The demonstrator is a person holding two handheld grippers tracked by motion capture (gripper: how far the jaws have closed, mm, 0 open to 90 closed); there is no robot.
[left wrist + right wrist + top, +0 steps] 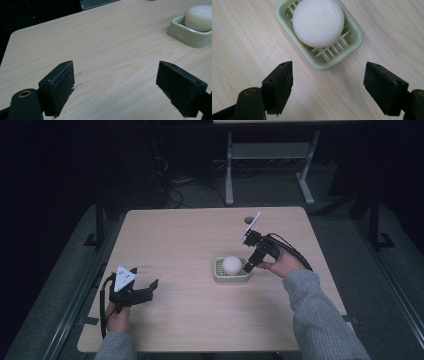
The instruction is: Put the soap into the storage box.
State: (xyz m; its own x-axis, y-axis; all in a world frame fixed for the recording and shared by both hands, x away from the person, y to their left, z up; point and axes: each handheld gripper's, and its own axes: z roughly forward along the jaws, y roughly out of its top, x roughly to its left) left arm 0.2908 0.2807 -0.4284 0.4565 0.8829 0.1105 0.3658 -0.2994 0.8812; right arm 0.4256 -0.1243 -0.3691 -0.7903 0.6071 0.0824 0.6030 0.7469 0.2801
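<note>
A round white soap bar (231, 264) (318, 22) lies in a pale green slatted soap dish (219, 275) (354, 42) near the middle of the wooden table. My right gripper (247, 265) (328, 90) hovers just right of the dish, open, with nothing between its jaws, and the dish's near corner lies beyond them. My left gripper (150, 288) (116, 90) is open low over bare wood at the table's front left, far from the dish (186, 37), which holds the soap (200, 17) at the upper right of the left gripper view.
The light wooden table (190, 235) has rounded corners and a small dark hole (248, 220) near its far edge. A white desk frame (270, 165) stands on the dark floor behind. Cables trail from both grippers.
</note>
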